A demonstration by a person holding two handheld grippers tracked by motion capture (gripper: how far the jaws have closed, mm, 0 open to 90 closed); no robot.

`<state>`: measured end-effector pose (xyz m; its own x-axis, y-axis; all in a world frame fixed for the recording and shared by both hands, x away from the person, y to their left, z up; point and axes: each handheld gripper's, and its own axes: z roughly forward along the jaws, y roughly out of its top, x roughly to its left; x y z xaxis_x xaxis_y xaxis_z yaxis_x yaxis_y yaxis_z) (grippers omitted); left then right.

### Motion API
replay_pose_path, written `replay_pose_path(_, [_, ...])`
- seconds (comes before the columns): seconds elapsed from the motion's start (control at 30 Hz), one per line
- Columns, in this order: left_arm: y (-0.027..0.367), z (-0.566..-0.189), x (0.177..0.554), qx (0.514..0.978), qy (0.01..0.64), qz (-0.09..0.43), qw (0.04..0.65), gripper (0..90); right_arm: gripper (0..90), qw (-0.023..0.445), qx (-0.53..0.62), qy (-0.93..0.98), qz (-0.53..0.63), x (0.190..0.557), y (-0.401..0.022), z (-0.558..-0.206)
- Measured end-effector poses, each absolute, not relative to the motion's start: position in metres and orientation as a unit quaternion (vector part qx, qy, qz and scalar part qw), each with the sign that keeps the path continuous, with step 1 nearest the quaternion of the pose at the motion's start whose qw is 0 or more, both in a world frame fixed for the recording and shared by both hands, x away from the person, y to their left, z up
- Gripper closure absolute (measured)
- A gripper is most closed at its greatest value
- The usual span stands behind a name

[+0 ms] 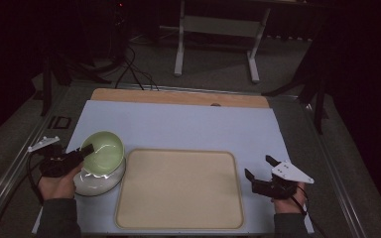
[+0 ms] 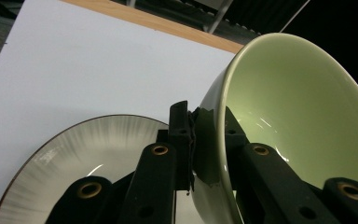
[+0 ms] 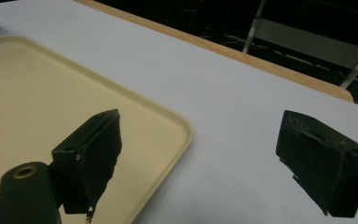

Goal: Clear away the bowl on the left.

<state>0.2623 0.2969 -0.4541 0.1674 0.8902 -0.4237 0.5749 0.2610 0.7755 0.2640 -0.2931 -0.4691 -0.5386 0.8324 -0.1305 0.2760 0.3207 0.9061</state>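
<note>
— Where is the green bowl (image 1: 102,151)?

— It is near the left edge of the bench (image 1: 188,124), tipped up on its side. It sits over a white bowl (image 1: 99,182) with a thin dark rim. From the left gripper view I cannot tell if the two bowls touch.

— What holds it?

— The left tongs (image 1: 87,150). They pinch the wall of the green bowl at its rim, one jaw inside and one jaw outside. The open mouth of the bowl faces away from the hand, toward the right.

— And the other tongs?

— The right tongs (image 1: 259,172) are spread wide and hold nothing. They hover near the right edge of the bench, just past the right side of the tan tray (image 1: 180,189).

— What is on the tray?

— Nothing. It lies flat near the front edge of the bench, in the middle, between the two hands.

— So what matters for the next move?

— I think the green bowl may go onto the tray. The tray lies just to the right of the bowl, so the left hand is much nearer. The right tongs are well apart from the bowl, across the whole tray.

— Could it go wrong?

— Maybe. The grip is on one thin edge, so the bowl could swing or slip.
</note>
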Motion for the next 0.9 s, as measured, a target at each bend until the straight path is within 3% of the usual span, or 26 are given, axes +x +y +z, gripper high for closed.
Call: replay_pose_path(0.9, [0.280,-0.449,0.264,0.598,0.609,0.157,0.497,81.7,13.6,0.310,0.368,0.751,0.453,0.264,-0.294,-0.469])
